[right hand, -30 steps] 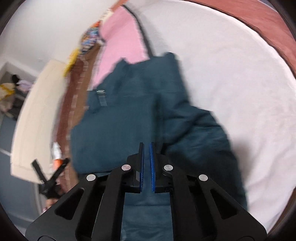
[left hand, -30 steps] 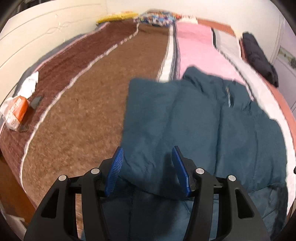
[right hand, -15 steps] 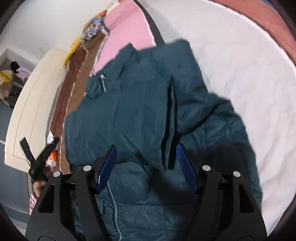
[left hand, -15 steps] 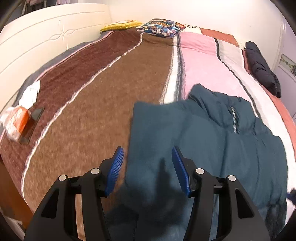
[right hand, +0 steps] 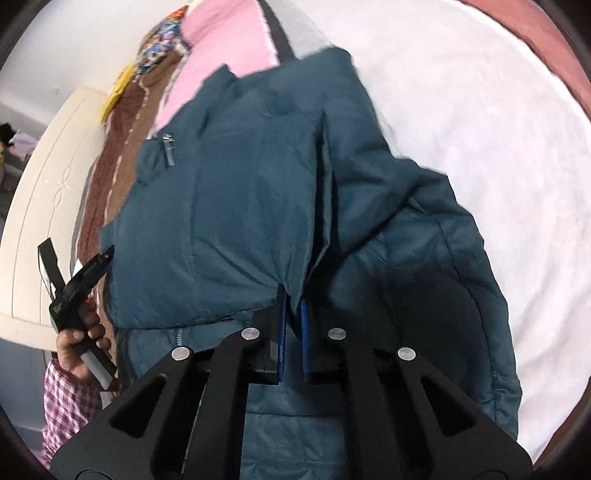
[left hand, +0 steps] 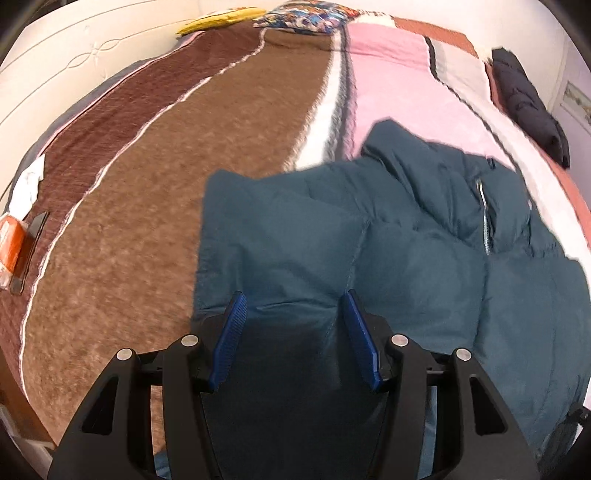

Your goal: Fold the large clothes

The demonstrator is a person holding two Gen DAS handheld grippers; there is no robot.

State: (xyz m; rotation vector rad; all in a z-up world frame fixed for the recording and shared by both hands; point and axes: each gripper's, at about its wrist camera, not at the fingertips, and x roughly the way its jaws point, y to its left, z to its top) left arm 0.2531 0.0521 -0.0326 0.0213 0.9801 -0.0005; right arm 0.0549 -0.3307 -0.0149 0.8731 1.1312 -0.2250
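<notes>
The jacket (left hand: 388, 258) is teal; the blanket (left hand: 166, 184) is striped brown, pink and white. The sleeve (right hand: 66, 398) looks pink-checked.

Your right tool (right hand: 292, 325), spread wide half a second ago, has just closed its jaws on the folded edge of the teal jacket (right hand: 236, 206). Your left tool (left hand: 293, 339) has moved in over the jacket's near fold, jaws apart.

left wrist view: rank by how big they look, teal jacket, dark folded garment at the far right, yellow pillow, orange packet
1. teal jacket, by far the largest
2. dark folded garment
3. yellow pillow

The orange packet is cut by the frame edge, so unranked; distance skews all sizes.
</notes>
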